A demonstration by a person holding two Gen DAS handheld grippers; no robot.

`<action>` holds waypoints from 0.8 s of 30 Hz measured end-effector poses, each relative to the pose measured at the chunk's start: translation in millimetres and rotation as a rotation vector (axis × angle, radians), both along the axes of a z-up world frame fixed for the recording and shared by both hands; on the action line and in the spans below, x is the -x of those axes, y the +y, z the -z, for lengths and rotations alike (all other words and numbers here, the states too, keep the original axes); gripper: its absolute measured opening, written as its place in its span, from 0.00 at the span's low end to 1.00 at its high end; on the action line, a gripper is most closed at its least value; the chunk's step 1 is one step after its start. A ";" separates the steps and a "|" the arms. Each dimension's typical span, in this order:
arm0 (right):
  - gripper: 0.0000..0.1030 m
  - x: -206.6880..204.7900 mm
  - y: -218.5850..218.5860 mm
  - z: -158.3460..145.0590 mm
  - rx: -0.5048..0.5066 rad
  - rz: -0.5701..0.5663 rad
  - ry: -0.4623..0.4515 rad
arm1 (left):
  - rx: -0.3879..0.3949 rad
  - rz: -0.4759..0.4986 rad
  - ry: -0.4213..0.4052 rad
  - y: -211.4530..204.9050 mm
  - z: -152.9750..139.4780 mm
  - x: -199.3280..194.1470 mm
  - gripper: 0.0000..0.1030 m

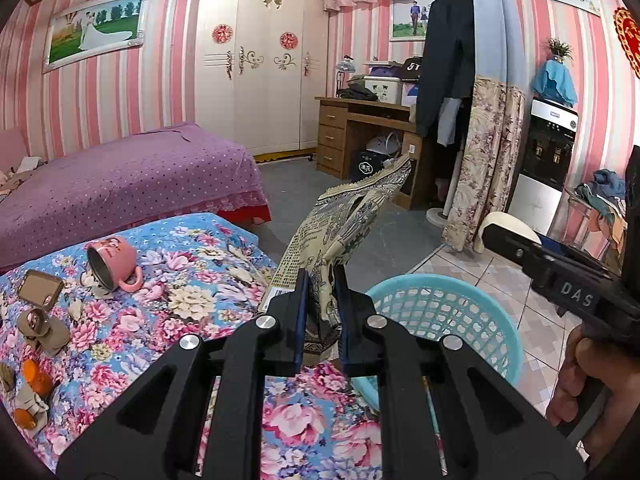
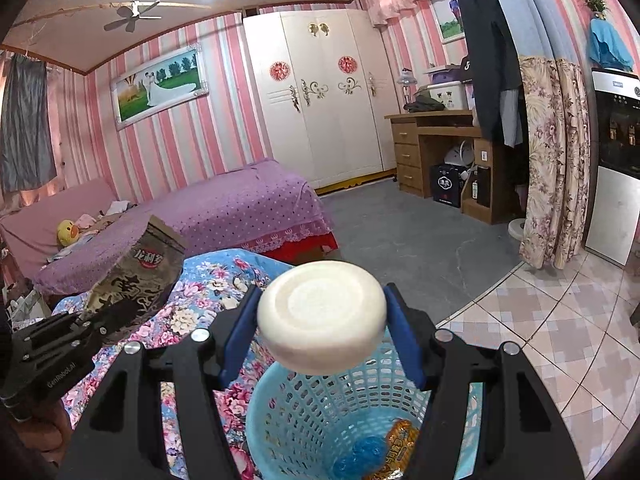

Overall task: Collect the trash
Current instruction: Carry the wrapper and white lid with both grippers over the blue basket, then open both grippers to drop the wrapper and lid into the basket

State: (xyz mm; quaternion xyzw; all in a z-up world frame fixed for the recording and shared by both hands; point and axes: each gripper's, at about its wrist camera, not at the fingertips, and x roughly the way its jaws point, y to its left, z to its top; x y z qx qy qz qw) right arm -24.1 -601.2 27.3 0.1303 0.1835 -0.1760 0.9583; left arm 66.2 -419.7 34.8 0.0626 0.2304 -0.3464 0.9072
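Note:
My left gripper (image 1: 322,320) is shut on a beige printed snack bag (image 1: 344,220) that sticks up and forward, beside the light blue mesh basket (image 1: 460,300). The same bag (image 2: 136,276) and left gripper (image 2: 60,340) show at the left of the right wrist view. My right gripper (image 2: 322,344) is shut on a round white lid-like disc (image 2: 322,316), held right over the basket (image 2: 280,408). An orange wrapper (image 2: 400,444) and a blue crumpled piece (image 2: 366,450) lie at the basket's bottom. The right gripper (image 1: 560,272) shows in the left wrist view, over the basket.
A floral blue cover (image 1: 180,288) carries a tipped pink mug (image 1: 114,262), a phone (image 1: 40,290), a tan strap-like object (image 1: 40,328) and orange-and-paper scraps (image 1: 34,392). A purple bed (image 1: 120,184), a wardrobe (image 1: 260,64), a desk (image 1: 360,136) and a water dispenser (image 1: 544,160) stand beyond.

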 end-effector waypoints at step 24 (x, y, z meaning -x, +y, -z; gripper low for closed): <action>0.75 37.2 -36.1 0.8 -0.059 0.214 -0.108 | 0.035 0.127 -0.005 -48.2 4.4 25.3 0.87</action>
